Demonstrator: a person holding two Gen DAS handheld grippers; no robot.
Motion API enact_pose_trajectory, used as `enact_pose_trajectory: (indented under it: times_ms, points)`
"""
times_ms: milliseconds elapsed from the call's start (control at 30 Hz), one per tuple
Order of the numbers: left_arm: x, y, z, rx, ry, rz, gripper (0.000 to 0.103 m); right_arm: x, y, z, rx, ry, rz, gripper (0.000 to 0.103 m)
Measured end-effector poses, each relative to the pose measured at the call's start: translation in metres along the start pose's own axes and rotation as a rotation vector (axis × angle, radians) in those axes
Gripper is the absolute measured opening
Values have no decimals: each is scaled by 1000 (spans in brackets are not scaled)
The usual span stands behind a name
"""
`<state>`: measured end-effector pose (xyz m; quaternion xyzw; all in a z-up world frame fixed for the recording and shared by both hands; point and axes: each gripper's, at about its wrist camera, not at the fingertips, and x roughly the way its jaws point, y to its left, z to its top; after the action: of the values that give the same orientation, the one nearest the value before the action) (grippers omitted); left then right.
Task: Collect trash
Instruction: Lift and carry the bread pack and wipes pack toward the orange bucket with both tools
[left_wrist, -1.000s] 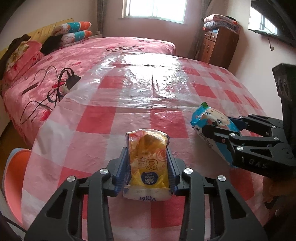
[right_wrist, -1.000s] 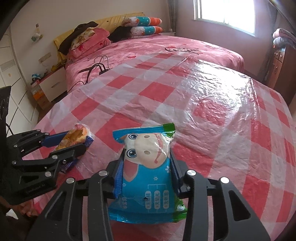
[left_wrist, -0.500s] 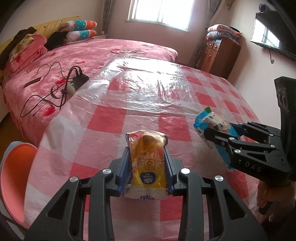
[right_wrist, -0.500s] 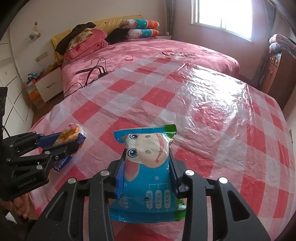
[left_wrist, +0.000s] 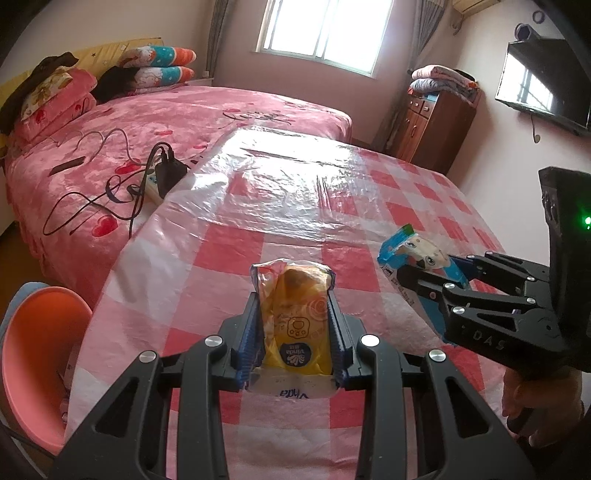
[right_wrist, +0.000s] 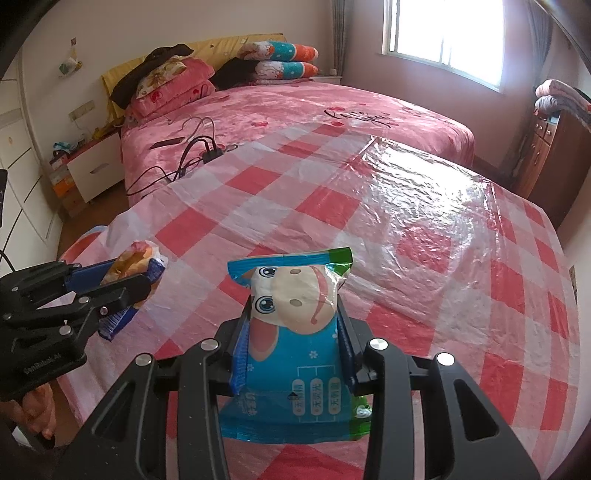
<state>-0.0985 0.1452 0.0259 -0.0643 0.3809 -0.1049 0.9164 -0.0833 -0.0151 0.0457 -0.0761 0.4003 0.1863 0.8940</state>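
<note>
My left gripper (left_wrist: 293, 314) is shut on a yellow tissue pack (left_wrist: 295, 317), held upright above the red-and-white checked tablecloth (left_wrist: 229, 251). A blue cartoon-printed wrapper (right_wrist: 299, 339) stands between the pads of my right gripper (right_wrist: 293, 328), which is shut on it. Each gripper shows in the other's view: the right one with the blue wrapper (left_wrist: 417, 258) at the right edge, the left one with the yellow pack (right_wrist: 133, 258) at the lower left. Both packs hang clear of the cloth.
A pink bed (left_wrist: 184, 118) with pillows, a charger and cables (left_wrist: 162, 173) lies beyond the table. An orange chair (left_wrist: 33, 354) stands at the table's near left. A wooden cabinet (left_wrist: 432, 125) with folded blankets and a wall television (left_wrist: 543, 85) are at the right.
Both grippers have risen a little and pulled back with their packs, so more of the room shows. Neither grip has changed.
</note>
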Motion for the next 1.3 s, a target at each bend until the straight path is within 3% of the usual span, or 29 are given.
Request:
enact_pose_trajectory:
  times_ms: [767,1300]
  points:
    - [-31,55,-1,-92,-72,-14,36,8,46,14,-48,26,14,40]
    - [-51,101,-7,-177,-123,15,36,14,82,28,-87,41,60,40]
